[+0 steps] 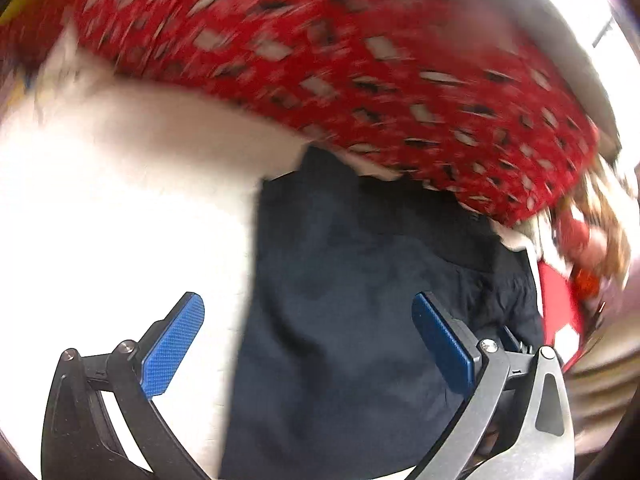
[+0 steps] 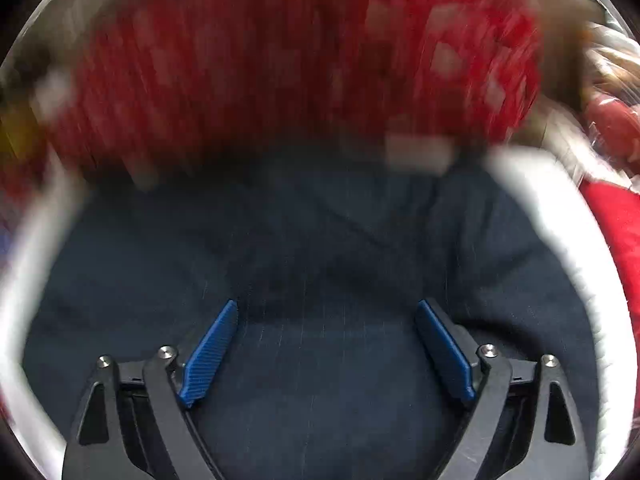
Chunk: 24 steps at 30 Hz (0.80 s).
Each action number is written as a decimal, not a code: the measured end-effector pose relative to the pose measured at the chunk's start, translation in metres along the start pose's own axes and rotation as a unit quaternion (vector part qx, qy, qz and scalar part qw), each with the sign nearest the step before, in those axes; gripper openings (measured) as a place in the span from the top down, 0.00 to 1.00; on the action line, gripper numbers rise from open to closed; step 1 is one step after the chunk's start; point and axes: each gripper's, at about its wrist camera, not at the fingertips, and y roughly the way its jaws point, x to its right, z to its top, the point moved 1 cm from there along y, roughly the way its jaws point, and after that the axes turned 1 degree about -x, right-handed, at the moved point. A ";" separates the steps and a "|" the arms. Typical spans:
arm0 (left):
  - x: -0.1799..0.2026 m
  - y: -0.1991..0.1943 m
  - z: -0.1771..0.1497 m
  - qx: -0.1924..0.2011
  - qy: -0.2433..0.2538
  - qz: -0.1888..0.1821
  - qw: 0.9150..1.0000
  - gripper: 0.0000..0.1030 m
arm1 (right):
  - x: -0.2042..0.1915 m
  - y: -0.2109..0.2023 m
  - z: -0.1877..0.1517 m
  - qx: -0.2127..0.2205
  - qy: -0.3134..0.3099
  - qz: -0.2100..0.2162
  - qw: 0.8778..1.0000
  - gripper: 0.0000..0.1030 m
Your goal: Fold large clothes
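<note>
A dark navy garment (image 1: 360,300) lies on a white surface (image 1: 120,220), with its straight left edge running up the left wrist view. My left gripper (image 1: 308,308) hovers over that edge, open, blue pads (image 1: 172,352) wide apart with nothing between them. In the right wrist view the same navy garment (image 2: 328,280) fills the middle, blurred by motion. My right gripper (image 2: 326,312) stands open above it, its blue pads (image 2: 208,356) apart and not pressing cloth.
A red cloth with white and black patches (image 1: 340,64) lies bunched beyond the navy garment, also seen as a red blur (image 2: 280,60). A plain red item (image 1: 560,308) and mixed clutter (image 1: 600,220) sit at the right. The white surface (image 2: 552,216) borders the garment.
</note>
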 end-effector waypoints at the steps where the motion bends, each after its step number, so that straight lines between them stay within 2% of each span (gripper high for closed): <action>1: -0.014 0.005 0.003 -0.013 -0.025 -0.009 1.000 0.00 | -0.003 -0.002 -0.002 0.027 -0.013 -0.013 0.999 0.10; 4: -0.040 0.022 -0.002 -0.041 -0.079 -0.042 0.995 0.00 | 0.001 0.003 0.001 0.024 -0.005 -0.016 1.000 0.09; 6: -0.046 0.037 -0.011 -0.069 -0.104 -0.081 0.989 0.00 | 0.001 0.005 0.002 0.027 -0.004 -0.014 1.000 0.09; 9: -0.041 0.069 -0.030 -0.146 -0.126 -0.152 0.969 0.00 | 0.000 0.005 0.004 0.032 -0.006 -0.018 0.999 0.09; 11: -0.027 0.066 -0.037 -0.130 -0.100 -0.139 0.977 0.00 | 0.001 0.005 0.003 0.033 -0.005 -0.017 0.999 0.09; 12: -0.018 0.062 -0.040 -0.130 -0.085 -0.151 0.976 0.00 | 0.000 0.003 0.001 0.034 -0.005 -0.018 0.999 0.09; 13: -0.010 0.060 -0.044 -0.136 -0.084 -0.177 0.971 0.02 | -0.003 -0.003 -0.003 0.035 -0.004 -0.019 0.999 0.09; 14: -0.005 0.056 -0.047 -0.130 -0.089 -0.187 0.970 0.05 | -0.003 -0.002 -0.003 0.035 -0.004 -0.018 0.999 0.09; 15: 0.003 0.051 -0.048 -0.122 -0.086 -0.185 0.971 0.17 | -0.003 -0.004 -0.004 0.036 -0.004 -0.018 0.999 0.09; 16: 0.012 0.048 -0.049 -0.120 -0.073 -0.179 0.974 0.40 | -0.003 -0.005 -0.005 0.036 -0.004 -0.018 0.999 0.09; 18: 0.032 0.040 -0.049 -0.113 -0.047 -0.167 0.978 0.68 | -0.002 -0.004 -0.005 0.036 -0.003 -0.016 0.999 0.09; 24: 0.077 0.011 -0.046 -0.074 -0.034 -0.179 0.980 0.77 | 0.002 -0.007 0.000 0.014 -0.003 -0.001 1.000 0.08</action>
